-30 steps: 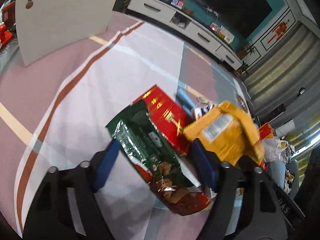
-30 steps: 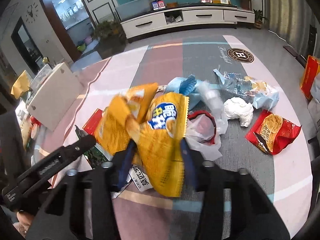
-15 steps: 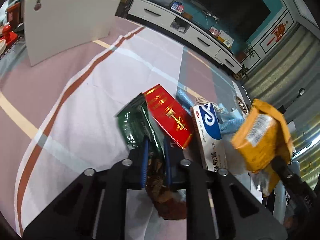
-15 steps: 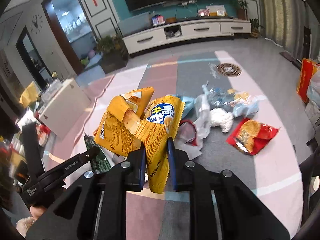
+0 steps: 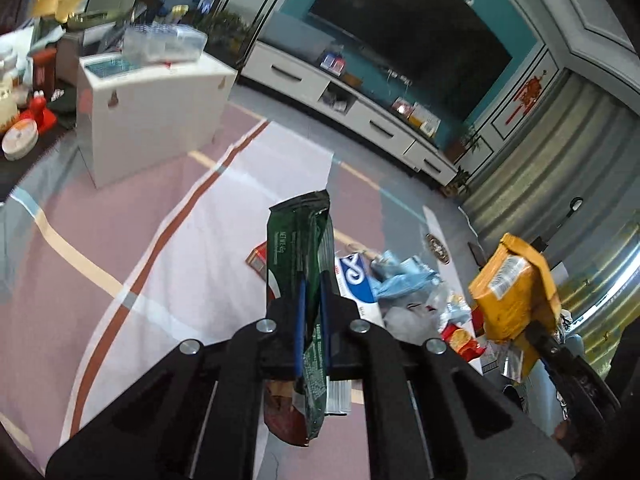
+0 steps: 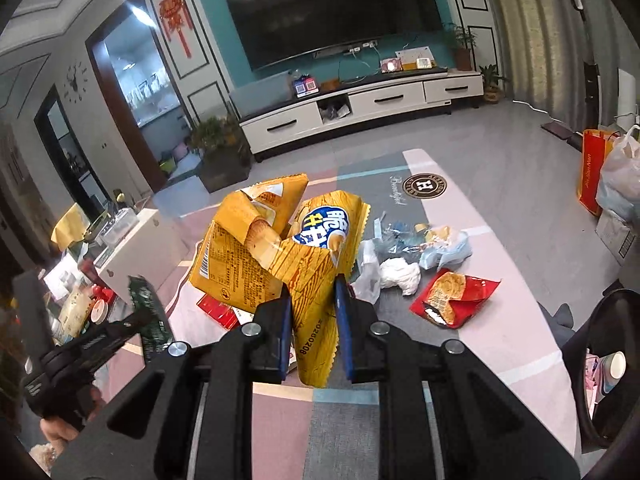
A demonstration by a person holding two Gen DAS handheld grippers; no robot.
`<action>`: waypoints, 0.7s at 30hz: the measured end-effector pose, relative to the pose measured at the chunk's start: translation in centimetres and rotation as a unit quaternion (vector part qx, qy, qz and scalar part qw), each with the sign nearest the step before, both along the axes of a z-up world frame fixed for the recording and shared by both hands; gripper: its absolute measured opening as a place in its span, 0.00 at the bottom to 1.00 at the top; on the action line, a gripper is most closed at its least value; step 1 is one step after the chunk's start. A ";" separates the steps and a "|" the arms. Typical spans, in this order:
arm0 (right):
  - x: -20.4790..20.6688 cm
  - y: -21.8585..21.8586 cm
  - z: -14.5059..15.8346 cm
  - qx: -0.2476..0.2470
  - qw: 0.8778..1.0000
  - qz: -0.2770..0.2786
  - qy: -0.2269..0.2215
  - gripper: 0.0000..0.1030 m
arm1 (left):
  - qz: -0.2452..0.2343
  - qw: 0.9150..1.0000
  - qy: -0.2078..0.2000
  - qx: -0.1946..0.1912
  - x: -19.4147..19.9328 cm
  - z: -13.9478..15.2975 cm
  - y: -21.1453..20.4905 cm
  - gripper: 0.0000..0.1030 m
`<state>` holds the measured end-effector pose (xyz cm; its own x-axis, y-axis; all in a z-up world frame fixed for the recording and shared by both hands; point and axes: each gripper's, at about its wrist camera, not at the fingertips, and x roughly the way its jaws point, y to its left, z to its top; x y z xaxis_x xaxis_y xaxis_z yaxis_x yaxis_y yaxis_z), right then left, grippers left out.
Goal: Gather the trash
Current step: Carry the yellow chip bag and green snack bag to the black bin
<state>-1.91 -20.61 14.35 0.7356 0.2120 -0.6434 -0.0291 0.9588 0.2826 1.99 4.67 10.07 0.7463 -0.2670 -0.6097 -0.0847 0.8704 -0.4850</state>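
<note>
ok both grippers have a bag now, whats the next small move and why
Probably carry both toward a bin; none shows in either view. The left gripper is shut on the green bag, the right gripper on the yellow bags, both clear of the rug.

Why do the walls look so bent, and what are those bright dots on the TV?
Both views come through fisheye lenses, so straight walls and the cabinet bow near the edges. In the right wrist view the dots on the TV are reflected ceiling lights; the left wrist view shows a smaller cluster, and its far left edge, past the white box, looks smeared.
</note>
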 end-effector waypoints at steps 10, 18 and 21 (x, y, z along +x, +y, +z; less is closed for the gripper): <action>-2.7 -1.4 2.5 0.000 0.999 -0.011 -0.041 0.20 | -0.038 0.997 -0.055 0.024 -3.0 3.5 -2.6 0.07; -5.0 -2.8 2.8 0.000 0.998 -0.025 -0.049 0.20 | -0.080 0.993 -0.082 0.033 -4.7 4.9 -5.1 0.07; -5.8 -3.5 2.9 -0.005 0.998 -0.039 -0.053 0.20 | -0.096 0.991 -0.089 0.042 -5.4 5.3 -6.5 0.07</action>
<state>-7.68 -24.12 17.25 0.8131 0.1458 -0.5635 0.0159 0.9622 0.2719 -3.42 -1.85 15.39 0.7841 -0.3683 -0.4996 0.1660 0.9000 -0.4030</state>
